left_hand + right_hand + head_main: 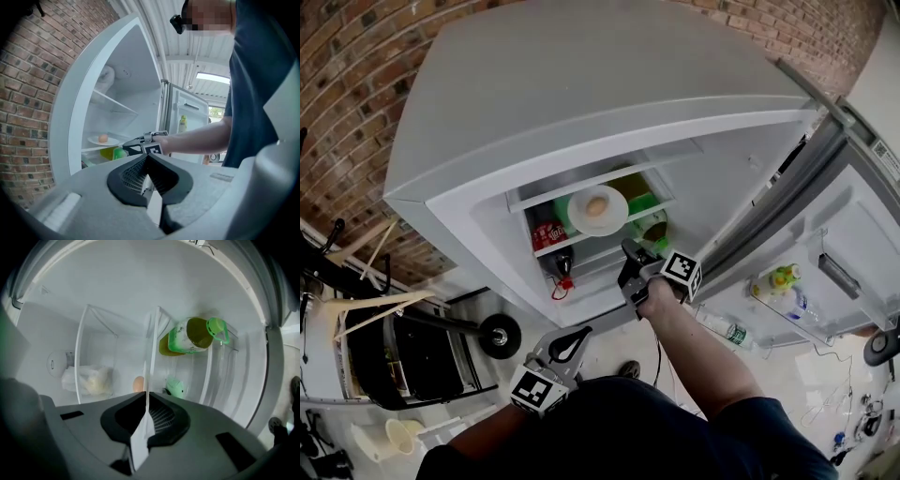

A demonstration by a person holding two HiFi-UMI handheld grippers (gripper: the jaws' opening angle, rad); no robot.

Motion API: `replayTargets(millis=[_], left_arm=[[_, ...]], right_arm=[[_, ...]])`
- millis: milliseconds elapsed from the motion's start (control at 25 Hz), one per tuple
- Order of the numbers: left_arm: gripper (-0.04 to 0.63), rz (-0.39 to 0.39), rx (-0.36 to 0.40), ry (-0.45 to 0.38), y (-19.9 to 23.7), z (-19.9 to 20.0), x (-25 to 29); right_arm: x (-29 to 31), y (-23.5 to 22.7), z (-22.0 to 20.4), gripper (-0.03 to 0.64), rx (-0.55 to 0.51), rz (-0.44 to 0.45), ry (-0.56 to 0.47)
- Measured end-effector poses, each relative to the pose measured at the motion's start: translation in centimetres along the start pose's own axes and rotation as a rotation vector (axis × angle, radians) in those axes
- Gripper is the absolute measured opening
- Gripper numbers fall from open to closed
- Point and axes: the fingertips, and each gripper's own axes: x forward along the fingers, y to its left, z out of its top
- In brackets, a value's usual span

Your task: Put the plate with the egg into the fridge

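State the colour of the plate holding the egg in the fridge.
White. The plate shows best in the head view.

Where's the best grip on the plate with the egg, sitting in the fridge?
Its near rim, from the open front, one jaw above and one below. The plate lies flat with the egg at its middle, so only the thin edge is free. The right gripper is shut on that rim.

Room stands open above the plate [93, 140]; a green jug [194, 336] seemingly fills the space beneath.
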Motion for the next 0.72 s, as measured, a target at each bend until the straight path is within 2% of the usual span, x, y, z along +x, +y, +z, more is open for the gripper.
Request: replayTargets(millis=[400,600,720], left_arm=[[0.005,-0.058,0.028,-0.009,-0.9,0.7,0.8],[0.005,-0.089,0.037,-0.012,-1.4,1.0,1.1],[0.005,-0.105,0.049,-0.007,-1.7,1.0,1.2]], right_arm=[[-6.1,0.1,-4.3,0.011,0.004,0.058,0.064],[-9.2,0.3,-7.2,0.011,-0.084,0.063,0.126],[-10.8,0.4,-8.0,0.011,-0.162,0.068,0.128]])
